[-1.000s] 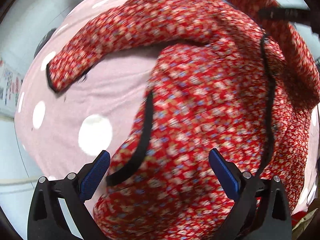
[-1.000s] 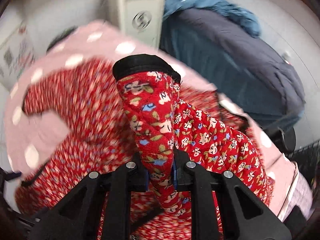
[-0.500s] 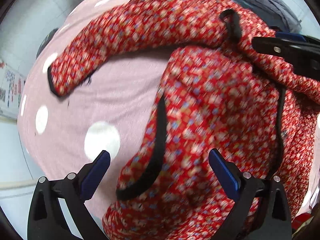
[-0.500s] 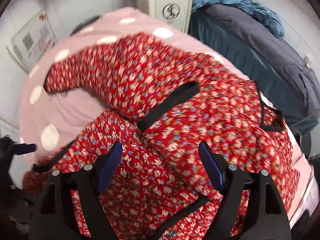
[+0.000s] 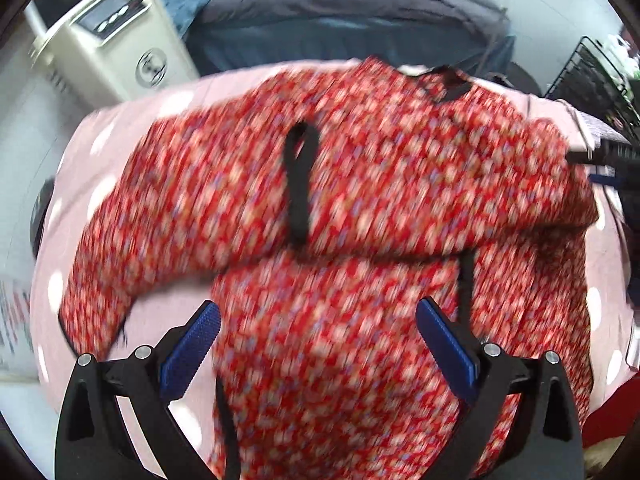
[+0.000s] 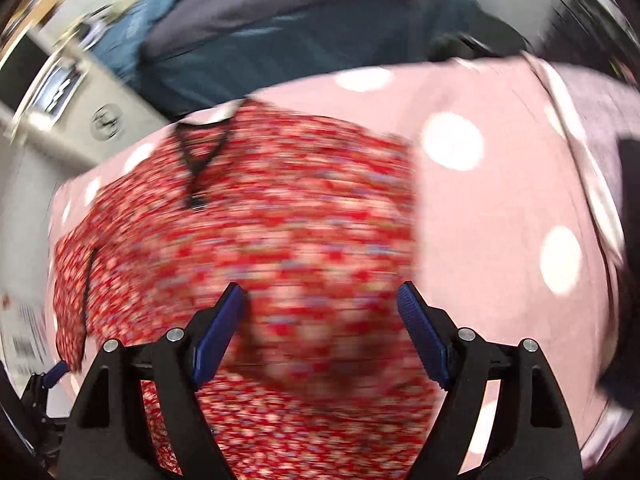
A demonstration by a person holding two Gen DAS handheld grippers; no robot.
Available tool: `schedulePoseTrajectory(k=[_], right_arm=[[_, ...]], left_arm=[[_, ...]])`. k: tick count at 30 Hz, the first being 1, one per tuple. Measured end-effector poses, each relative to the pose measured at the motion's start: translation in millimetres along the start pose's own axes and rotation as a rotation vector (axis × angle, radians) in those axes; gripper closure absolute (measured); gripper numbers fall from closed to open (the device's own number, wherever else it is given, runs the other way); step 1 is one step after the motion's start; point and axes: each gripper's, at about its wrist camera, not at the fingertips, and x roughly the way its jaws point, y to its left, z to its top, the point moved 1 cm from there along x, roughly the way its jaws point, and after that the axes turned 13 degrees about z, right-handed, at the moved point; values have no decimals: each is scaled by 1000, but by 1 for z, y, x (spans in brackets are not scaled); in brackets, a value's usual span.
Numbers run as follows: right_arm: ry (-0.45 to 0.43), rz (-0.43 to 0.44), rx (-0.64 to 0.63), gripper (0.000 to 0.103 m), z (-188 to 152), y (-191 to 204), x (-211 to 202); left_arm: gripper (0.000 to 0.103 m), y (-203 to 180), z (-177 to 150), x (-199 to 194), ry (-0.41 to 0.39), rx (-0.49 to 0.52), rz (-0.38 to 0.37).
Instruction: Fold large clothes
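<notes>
A red floral garment with black trim [image 5: 360, 184] [image 6: 280, 240] lies spread on a pink cloth with white dots [image 5: 120, 132] [image 6: 500, 220]. One sleeve is folded across its body, its black cuff [image 5: 300, 176] pointing down the middle. My left gripper [image 5: 316, 332] hovers open above the garment's lower part, nothing between its blue pads. My right gripper [image 6: 320, 320] is open too, above the garment's right edge where red fabric meets pink cloth. Both views are motion-blurred. The right gripper's tips show at the right edge of the left wrist view [image 5: 608, 168].
A cream appliance with a control panel [image 5: 116, 40] [image 6: 72, 96] stands beyond the pink cloth at upper left. Dark blue and grey clothing [image 5: 352, 12] [image 6: 280, 20] is heaped behind. A black wire rack [image 5: 592, 76] sits at the far right.
My right gripper let go of the sleeve it was pinching, opened wide and swung right. The sleeve now lies across the garment. My left gripper moved back, bringing more of the room into view.
</notes>
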Motion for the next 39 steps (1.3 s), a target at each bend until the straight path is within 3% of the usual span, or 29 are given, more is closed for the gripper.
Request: schedulePoseTrajectory(k=[3,6,9,11,14,17,22,28,35,39], right_arm=[[-5,12,-5,24,3,-6,-4],[5,19,-113,24,3,16,4],[35,-55,-249,20,-3,40,25],[97,-112,-310,12,-8,43,47],[288,-260,-380,6,-27,30,104],[235,-240,-380,5,-27,23,114],[251,-241,-359,4,-24,24,117],[259,-239,-321,4,-22,19,117],[208,-227,-330,4,-16,18,119],[190,-232,-339,4,-21,20,110]], left_arm=[[11,-14,34,-1,-37,6,-24],[11,-28,65,9,-54,5,-54],[11,-50,83,28,-19,40,-63],[10,-64,84,51,35,73,-41],[5,-77,75,92,127,111,2],[5,-87,71,104,80,154,14],[4,-80,79,121,132,88,-54],[4,-84,90,132,149,80,-46],[4,-87,83,135,127,76,-52],[5,-81,69,114,77,91,-47]])
